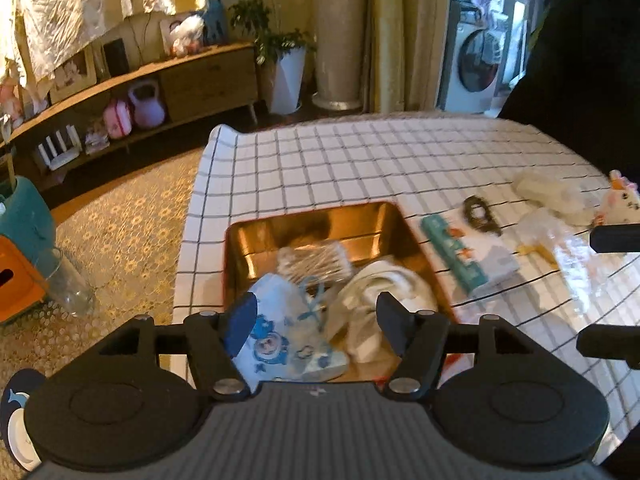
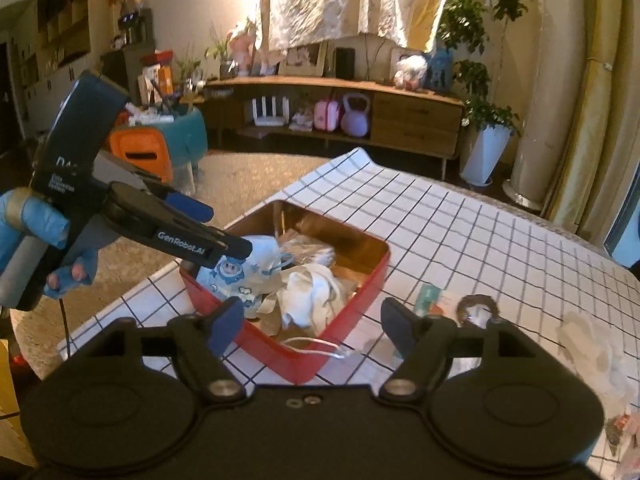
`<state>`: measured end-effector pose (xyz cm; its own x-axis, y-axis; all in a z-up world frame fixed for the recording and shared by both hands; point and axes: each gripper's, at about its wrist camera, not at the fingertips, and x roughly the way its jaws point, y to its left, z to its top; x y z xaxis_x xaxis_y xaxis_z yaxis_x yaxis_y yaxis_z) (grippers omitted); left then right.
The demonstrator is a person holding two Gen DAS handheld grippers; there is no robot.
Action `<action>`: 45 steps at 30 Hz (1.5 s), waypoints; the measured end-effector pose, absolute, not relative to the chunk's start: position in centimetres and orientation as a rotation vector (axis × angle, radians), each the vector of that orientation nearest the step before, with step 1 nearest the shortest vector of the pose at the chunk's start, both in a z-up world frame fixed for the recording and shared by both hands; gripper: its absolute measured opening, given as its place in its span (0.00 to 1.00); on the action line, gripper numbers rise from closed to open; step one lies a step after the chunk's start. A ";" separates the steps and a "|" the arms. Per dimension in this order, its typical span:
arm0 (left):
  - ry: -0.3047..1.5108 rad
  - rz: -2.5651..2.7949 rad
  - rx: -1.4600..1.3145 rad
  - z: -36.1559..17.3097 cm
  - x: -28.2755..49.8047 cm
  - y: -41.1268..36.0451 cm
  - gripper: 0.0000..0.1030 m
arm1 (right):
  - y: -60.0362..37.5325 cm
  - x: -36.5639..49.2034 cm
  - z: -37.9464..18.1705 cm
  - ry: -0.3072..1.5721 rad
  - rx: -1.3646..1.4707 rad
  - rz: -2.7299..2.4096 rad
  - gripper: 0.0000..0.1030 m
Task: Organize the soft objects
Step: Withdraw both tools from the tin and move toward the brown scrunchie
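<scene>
1. Red outside and gold inside, the tin (image 2: 352, 300) sits on the checked counter (image 1: 360, 160), below and just ahead of both claws.
2. The left claw (image 1: 318, 326) gapes wide and empty above a blue-printed cloth (image 1: 280, 332) and white cloth (image 1: 376, 300) in the tin.
3. The right claw (image 2: 310, 330) hangs wide, empty.
4. A tissue pack (image 1: 468, 256) lies right of the tin.

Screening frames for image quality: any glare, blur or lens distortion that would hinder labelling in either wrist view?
Left wrist view: warm glare off the tin box's gold interior; the items right of it on the checked tablecloth are motion-smeared; grid lines bow. Right wrist view: sharper, though the white cloth at right is blurred; the hanging sheet is blown out by backlight; edges curve strongly.
</scene>
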<state>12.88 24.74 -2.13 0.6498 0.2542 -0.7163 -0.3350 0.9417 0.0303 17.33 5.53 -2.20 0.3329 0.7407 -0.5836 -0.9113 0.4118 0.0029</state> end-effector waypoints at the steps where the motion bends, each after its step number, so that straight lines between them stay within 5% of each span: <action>1: 0.788 0.327 -0.102 -1.8 12.8 24.2 0.64 | 4.9 17.3 -1.9 0.550 -0.341 1.106 0.77; 6: 0.740 0.277 -0.086 -0.2 12.3 21.1 0.74 | 1.2 17.0 -0.7 0.525 -0.293 1.078 0.82; 24: 0.666 0.082 -0.104 0.8 15.7 10.8 0.88 | -11.4 17.9 -0.7 0.510 -0.222 0.882 0.97; 45: 0.698 0.128 -0.153 -4.1 27.6 10.0 0.97 | -13.4 24.3 -7.3 0.620 -0.181 0.813 0.98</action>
